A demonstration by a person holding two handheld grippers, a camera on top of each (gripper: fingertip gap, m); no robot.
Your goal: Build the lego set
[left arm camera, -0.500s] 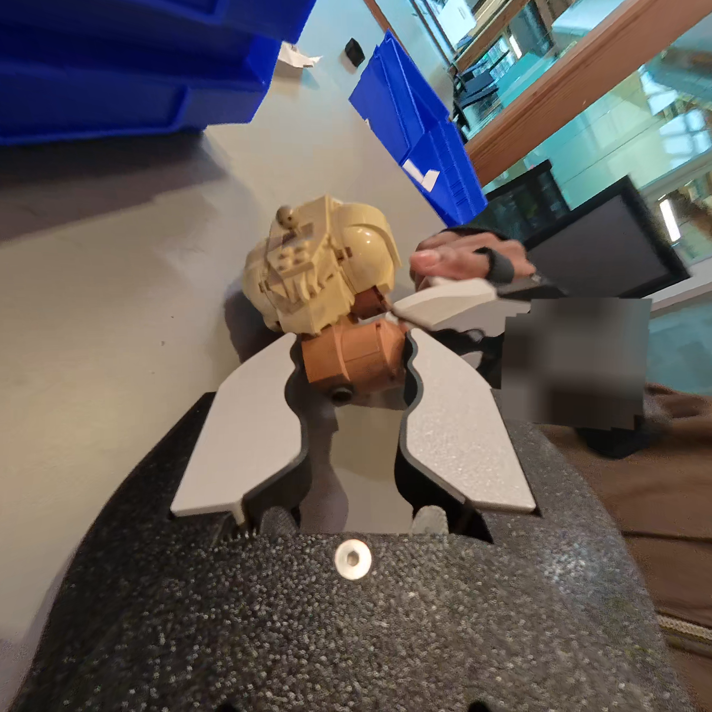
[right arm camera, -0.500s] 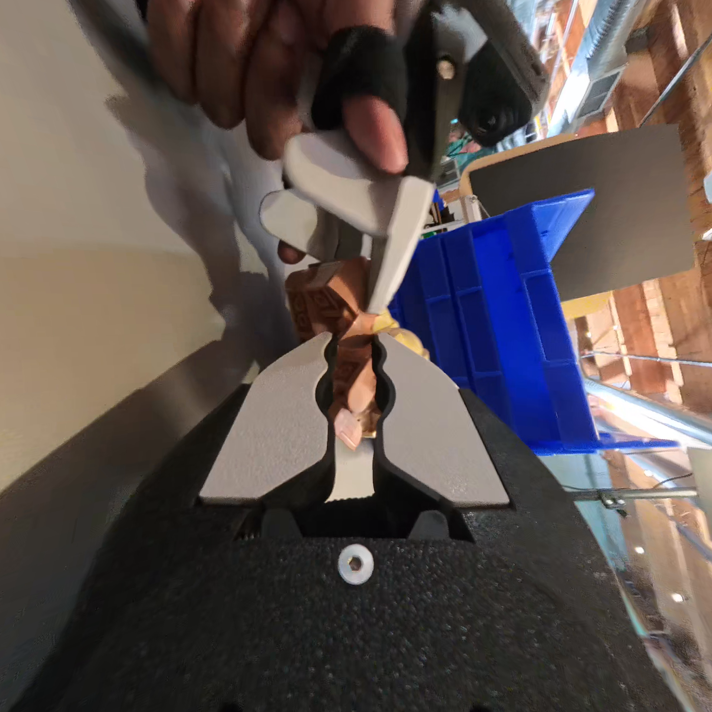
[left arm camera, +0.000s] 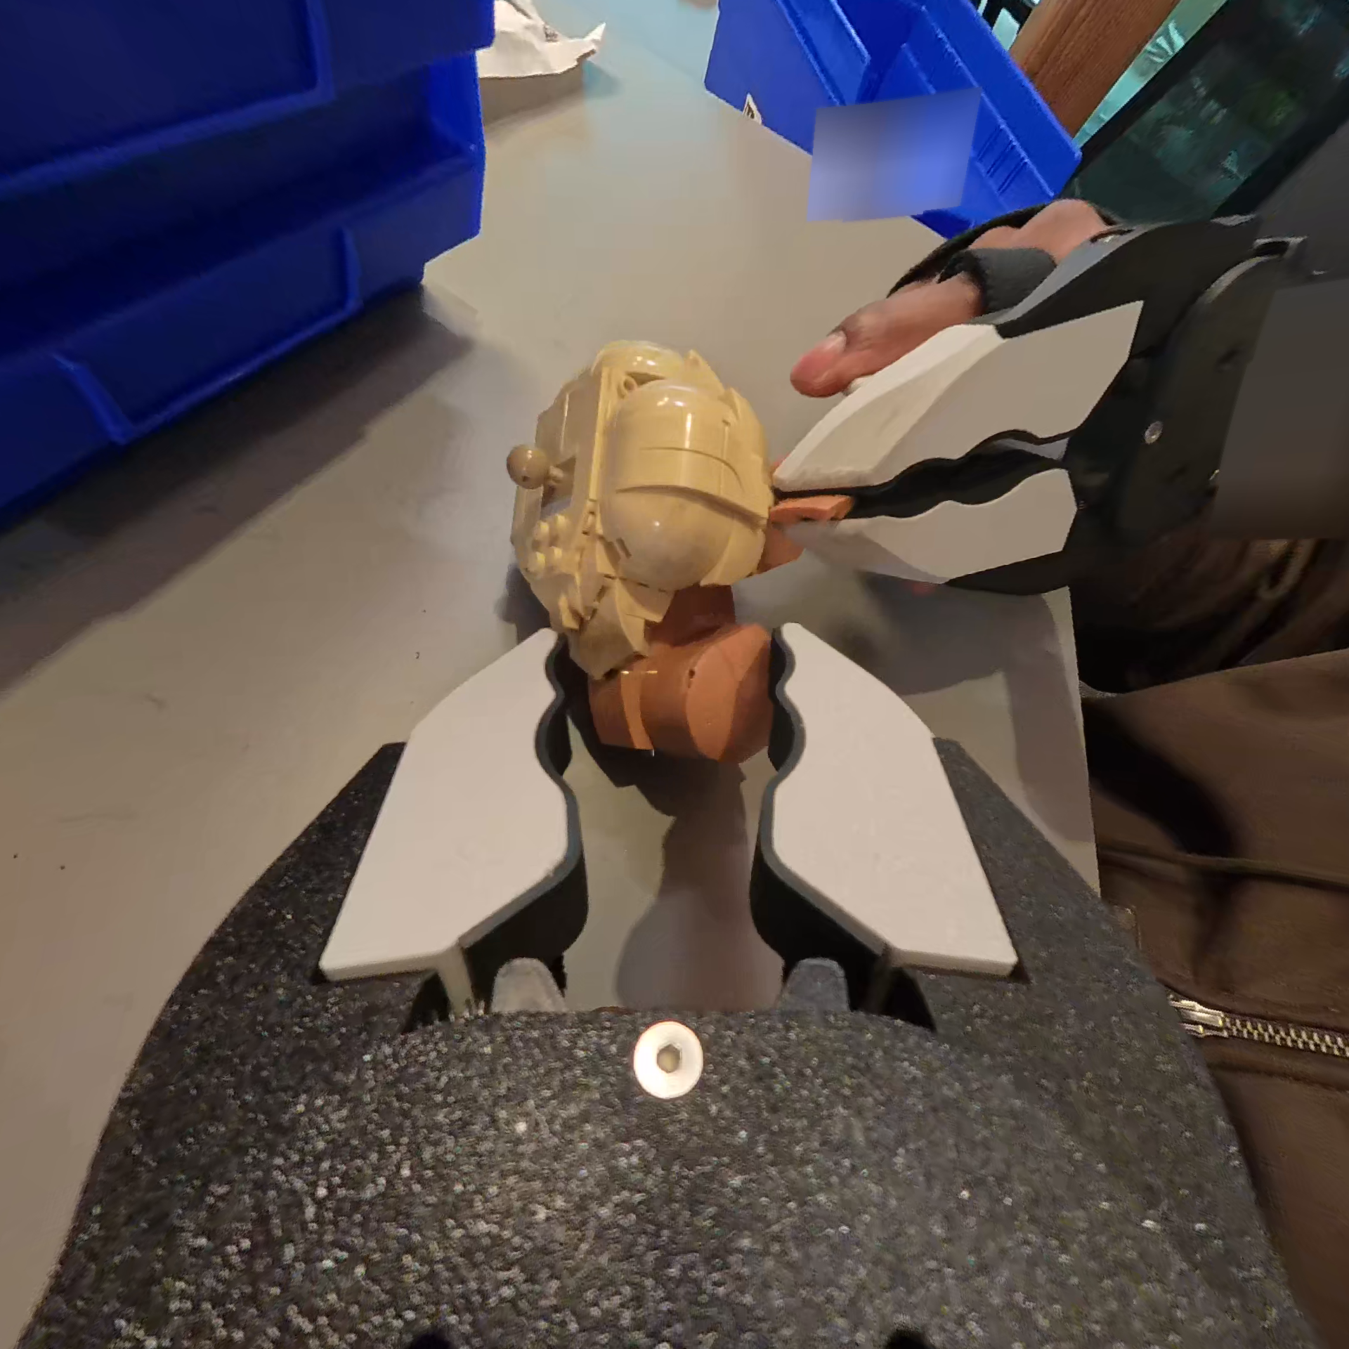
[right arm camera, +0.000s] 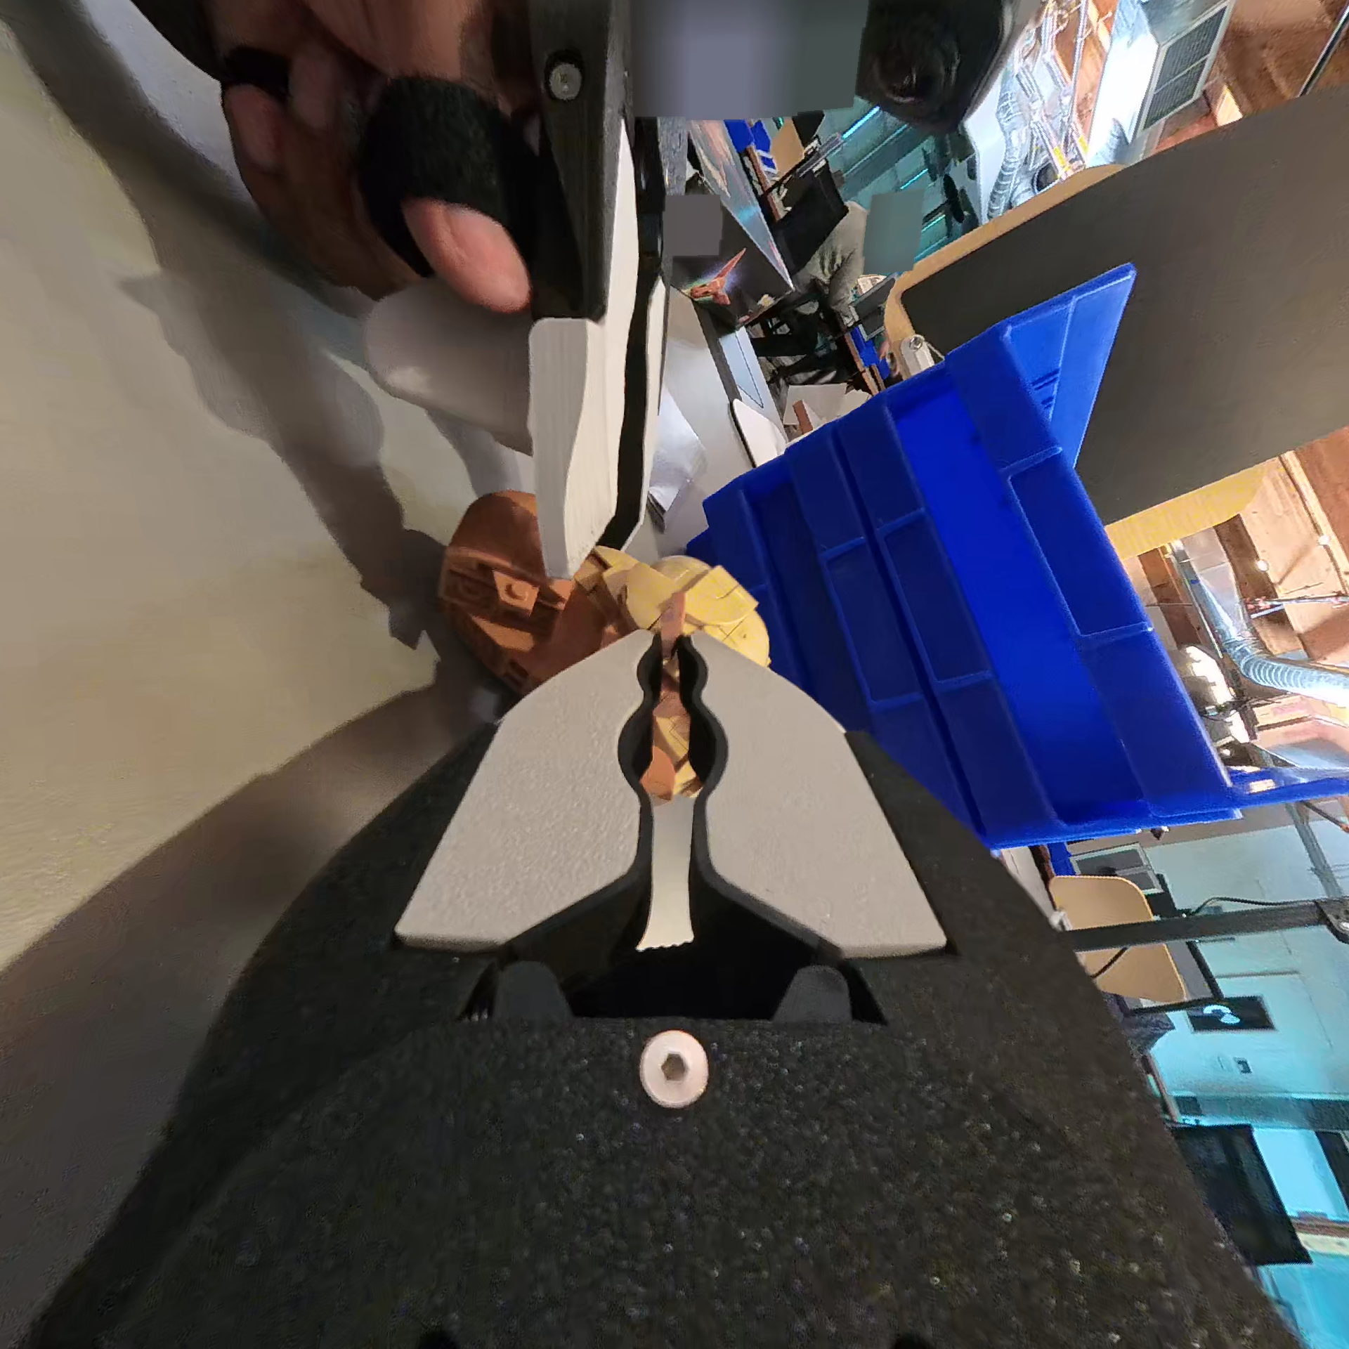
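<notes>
A lego model has a tan rounded head [left arm camera: 657, 496] on a brown barrel-shaped body [left arm camera: 686, 704]. My left gripper [left arm camera: 668, 657] is shut on the brown body and holds the model above the grey table [left arm camera: 219, 657]. My right gripper [left arm camera: 785, 507] comes in from the right, shut on a small brown piece [left arm camera: 814, 506] that touches the head's right side. In the right wrist view, the right gripper [right arm camera: 671, 646] pinches that small piece [right arm camera: 666, 737]. The model [right arm camera: 511, 591] is just ahead of it. The left gripper's fingers [right arm camera: 577, 438] come down from above.
Blue bins stand at the back left [left arm camera: 182, 219] and back right [left arm camera: 912, 87] of the table, with crumpled paper [left arm camera: 540, 44] between them. A blue bin [right arm camera: 985, 584] lies right of the right gripper. A person's brown jacket [left arm camera: 1204, 803] is at the table's right edge. Left and right tips are no more than a few centimetres apart.
The left gripper has turned the model, so the tan head's domed side now faces me. The right gripper's tip has shifted from the model's brown neck to the head's right side.
</notes>
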